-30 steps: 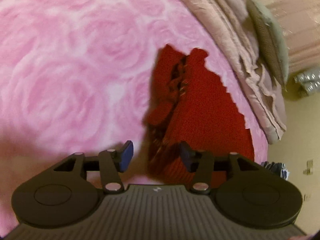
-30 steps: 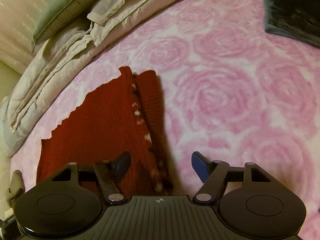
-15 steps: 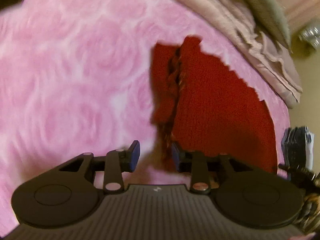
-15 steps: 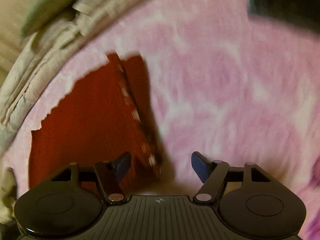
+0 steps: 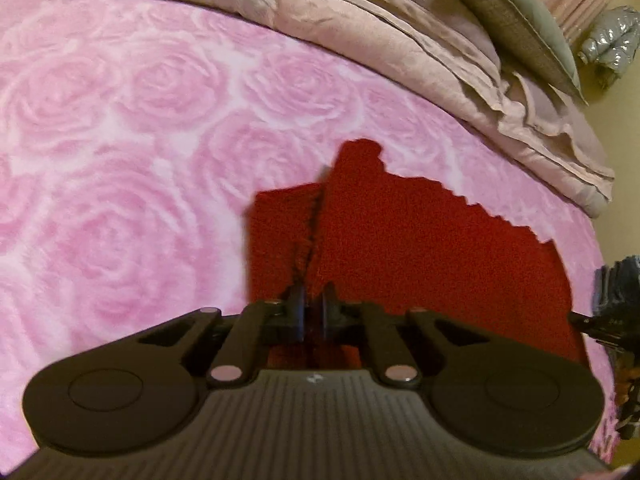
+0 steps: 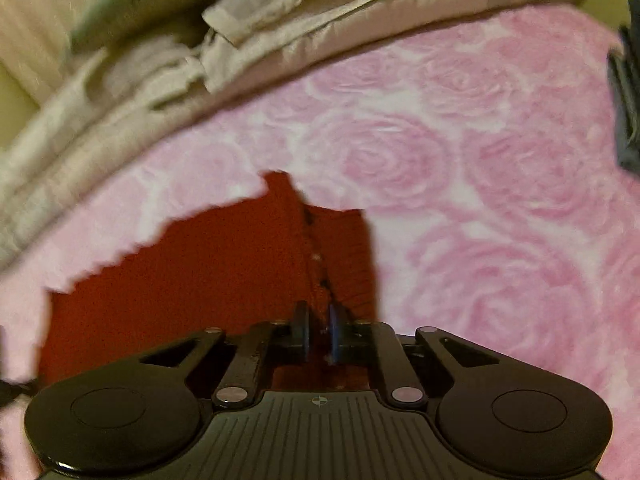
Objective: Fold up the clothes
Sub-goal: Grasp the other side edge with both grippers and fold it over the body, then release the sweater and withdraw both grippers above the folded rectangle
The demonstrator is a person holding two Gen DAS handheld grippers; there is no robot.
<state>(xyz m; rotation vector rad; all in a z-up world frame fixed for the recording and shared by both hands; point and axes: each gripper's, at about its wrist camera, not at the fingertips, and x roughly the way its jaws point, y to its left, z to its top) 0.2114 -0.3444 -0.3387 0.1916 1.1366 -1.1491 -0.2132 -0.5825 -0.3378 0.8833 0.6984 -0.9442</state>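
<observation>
red knit garment (image 5: 420, 248) lay flat on the pink rose blanket (image 5: 120, 200), stretching straight ahead of both tools, its folded-over strip running lengthwise away from them. left gripper (image 5: 312, 312) and right gripper (image 6: 318, 332) each pinched its near edge at that seam, fingers pressed together on cloth, equally close.

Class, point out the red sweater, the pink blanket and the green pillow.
Red sweater (image 5: 432, 248): left wrist view, its flat knitted body.
Pink blanket (image 5: 120, 152): left wrist view, a bare rose-patterned patch.
Green pillow (image 5: 516, 20): left wrist view, its textured face.
</observation>
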